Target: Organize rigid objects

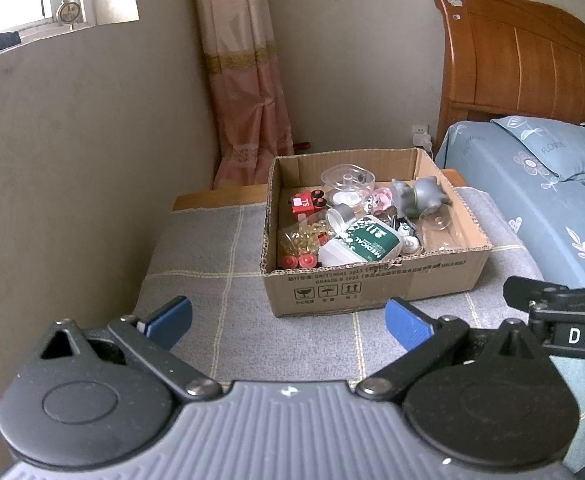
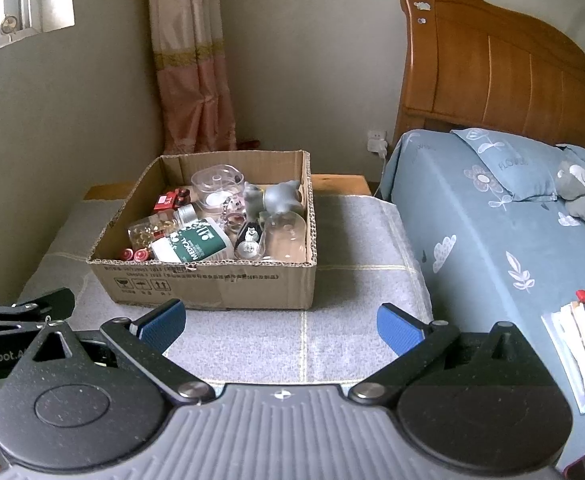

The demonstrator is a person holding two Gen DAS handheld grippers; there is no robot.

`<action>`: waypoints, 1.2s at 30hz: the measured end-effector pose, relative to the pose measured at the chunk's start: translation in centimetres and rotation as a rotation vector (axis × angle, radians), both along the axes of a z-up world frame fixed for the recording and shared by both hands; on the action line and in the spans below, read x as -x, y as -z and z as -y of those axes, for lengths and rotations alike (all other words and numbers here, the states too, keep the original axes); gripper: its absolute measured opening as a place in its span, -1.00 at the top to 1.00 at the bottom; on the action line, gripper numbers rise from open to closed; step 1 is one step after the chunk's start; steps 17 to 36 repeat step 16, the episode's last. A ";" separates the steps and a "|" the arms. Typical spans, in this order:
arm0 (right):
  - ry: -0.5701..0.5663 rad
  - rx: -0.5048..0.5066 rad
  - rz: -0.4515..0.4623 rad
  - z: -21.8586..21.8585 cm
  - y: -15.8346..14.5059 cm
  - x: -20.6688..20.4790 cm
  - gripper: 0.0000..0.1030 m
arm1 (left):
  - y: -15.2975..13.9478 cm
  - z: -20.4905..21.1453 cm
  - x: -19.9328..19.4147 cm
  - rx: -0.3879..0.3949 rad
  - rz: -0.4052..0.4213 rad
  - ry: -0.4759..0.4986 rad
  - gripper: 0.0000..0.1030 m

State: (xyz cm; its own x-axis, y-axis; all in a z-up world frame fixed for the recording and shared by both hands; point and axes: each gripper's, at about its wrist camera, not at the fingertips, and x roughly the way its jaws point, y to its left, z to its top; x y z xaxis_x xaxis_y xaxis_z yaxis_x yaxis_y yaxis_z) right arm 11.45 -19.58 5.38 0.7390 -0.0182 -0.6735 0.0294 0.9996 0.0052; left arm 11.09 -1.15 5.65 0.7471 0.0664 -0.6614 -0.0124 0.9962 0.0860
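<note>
box print (image 2: 196,278) too small to read | red toy (image 1: 306,204) half buried under clutter | paper stack (image 2: 580,356) cut by right edge | bed headboard (image 1: 532,60) cropped

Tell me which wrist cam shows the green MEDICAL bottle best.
Left wrist. The green MEDICAL bottle sits nearer the centre of that view and its label reads larger. Right wrist shows the same bottle, lying in the cardboard box, smaller and left of centre.

Matt corrugated cardboard box (image 2: 228,284) sits on woven grey cloth (image 2: 352,240); glossy varnished wood headboard (image 2: 492,80); clear plastic tub (image 2: 216,184).
</note>
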 end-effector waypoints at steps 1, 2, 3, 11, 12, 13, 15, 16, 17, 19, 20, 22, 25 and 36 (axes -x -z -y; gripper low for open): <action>-0.001 -0.001 0.000 0.0 0.0 0.0 -1.00 | 0.0 0.0 0.0 0.000 0.000 0.000 -0.99; 0.001 -0.001 0.002 0.0 0.0 0.0 -1.00 | 0.0 0.0 0.0 0.000 0.000 0.000 -0.99; 0.002 0.000 0.002 0.0 0.0 0.1 -1.00 | 0.0 0.0 0.0 0.000 0.000 0.000 -0.99; 0.002 -0.001 0.002 0.0 0.0 0.1 -1.00 | -0.1 0.0 0.0 -0.001 0.000 0.002 -0.99; 0.003 0.000 0.003 0.0 0.0 0.1 -1.00 | -0.1 0.1 0.1 -0.001 0.001 0.002 -0.99; 0.001 -0.001 0.003 0.0 0.0 0.1 -1.00 | -0.2 0.1 0.1 -0.001 0.002 0.002 -0.99; 0.002 0.000 0.003 0.0 0.0 0.1 -1.00 | -0.3 0.2 0.2 -0.001 0.003 0.002 -0.99; 0.001 -0.001 0.004 0.0 -0.1 0.2 -1.00 | -0.3 0.2 0.2 -0.001 0.003 0.003 -0.99; 0.001 -0.001 0.004 0.0 -0.1 0.2 -1.00 | -0.3 0.2 0.2 -0.001 0.003 0.003 -0.99; 0.001 -0.001 0.004 0.0 -0.1 0.2 -1.00 | -0.3 0.2 0.2 -0.001 0.003 0.003 -0.99; 0.001 -0.001 0.004 0.0 -0.1 0.2 -1.00 | -0.3 0.2 0.2 -0.001 0.003 0.003 -0.99; 0.001 -0.001 0.004 0.0 -0.1 0.2 -1.00 | -0.3 0.2 0.2 -0.001 0.003 0.003 -0.99; 0.001 -0.001 0.004 0.0 -0.1 0.2 -1.00 | -0.3 0.2 0.2 -0.001 0.003 0.003 -0.99; 0.001 -0.001 0.004 0.0 -0.1 0.2 -1.00 | -0.3 0.2 0.2 -0.001 0.003 0.003 -0.99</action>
